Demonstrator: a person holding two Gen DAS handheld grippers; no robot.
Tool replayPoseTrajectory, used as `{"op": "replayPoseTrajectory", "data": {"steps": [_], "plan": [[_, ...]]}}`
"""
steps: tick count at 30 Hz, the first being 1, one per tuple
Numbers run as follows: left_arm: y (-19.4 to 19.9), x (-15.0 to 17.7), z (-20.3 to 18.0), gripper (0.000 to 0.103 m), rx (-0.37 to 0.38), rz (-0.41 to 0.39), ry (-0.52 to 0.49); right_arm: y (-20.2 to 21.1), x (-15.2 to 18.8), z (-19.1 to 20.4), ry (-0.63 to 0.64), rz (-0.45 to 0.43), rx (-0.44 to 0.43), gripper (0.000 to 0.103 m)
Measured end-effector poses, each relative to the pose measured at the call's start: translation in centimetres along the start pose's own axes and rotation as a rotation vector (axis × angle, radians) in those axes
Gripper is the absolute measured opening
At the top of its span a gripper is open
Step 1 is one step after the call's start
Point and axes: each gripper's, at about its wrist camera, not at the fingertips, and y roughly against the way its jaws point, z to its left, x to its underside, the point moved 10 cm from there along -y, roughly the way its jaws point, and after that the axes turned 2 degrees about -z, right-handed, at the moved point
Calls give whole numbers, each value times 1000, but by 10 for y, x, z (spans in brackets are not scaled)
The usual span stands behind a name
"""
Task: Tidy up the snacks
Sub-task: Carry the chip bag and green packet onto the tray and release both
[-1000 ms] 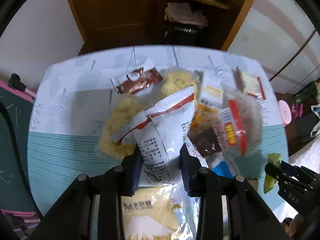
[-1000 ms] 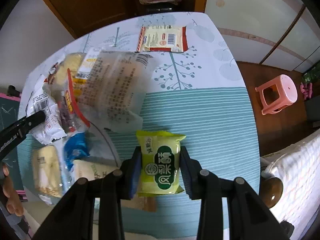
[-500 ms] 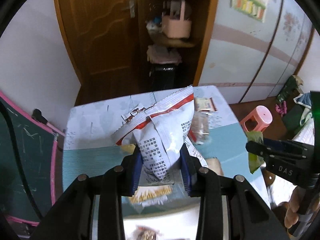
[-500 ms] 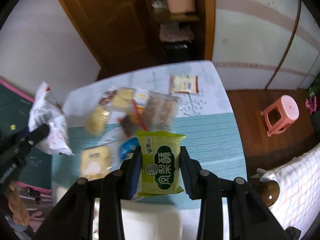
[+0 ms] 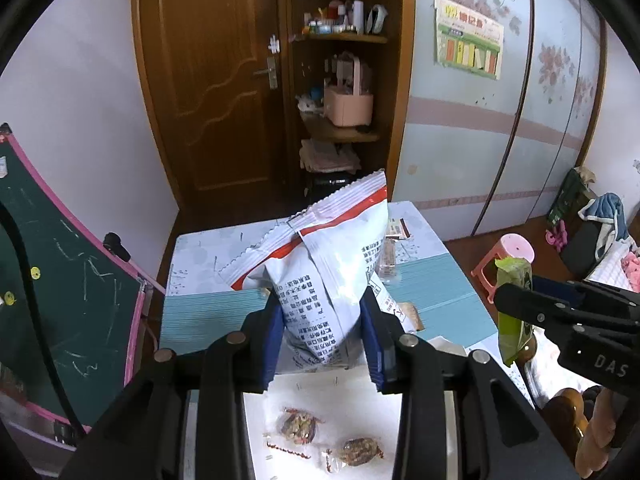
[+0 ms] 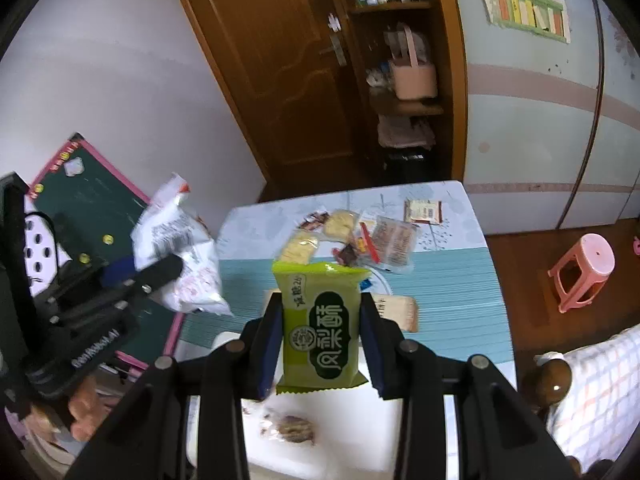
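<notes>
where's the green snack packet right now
The green snack packet is clamped upright in the right gripper, held above the white bin, near side of the table.

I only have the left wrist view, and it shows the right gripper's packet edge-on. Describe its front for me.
Observer: The green packet faces the right wrist camera flat, with large white characters on a dark green patch. The jaws of the right gripper press on its two side edges.
Operator: Now report what my white bag hides.
Observer: A loose pile of snacks lies in the middle of the table.
Operator: Name something in that pile.
Observer: Two pale yellow cracker packs sit on its left side.
</notes>
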Motion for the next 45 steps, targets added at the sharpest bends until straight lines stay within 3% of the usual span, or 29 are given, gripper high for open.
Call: {"op": "replayPoseTrajectory", "data": {"steps": [6,10,15,30,35,41,43,45], "plan": [[28,23,-2,35,0,-56,22,27,21,16,33,-85,34,37],[27,49,0,35,-16,-43,36,31,43,24,24,-87,19,37],[12,86,-8,36,-9,28,21,17,67,27,29,-28,3,37],[-39,175,-20,37,0,282,-61,-37,139,-5,-25,173,65,37],[-57,213,-35,37,51,416,-52,-56,164,-4,-26,244,74,37],[-60,214,-30,38,41,414,-31,-70,177,-3,1,289,98,37],[-61,214,-29,43,41,424,-26,-73,181,-5,-8,300,104,37],[-63,214,-27,60,36,433,-13,-74,182,-7,-17,308,107,37]]}}
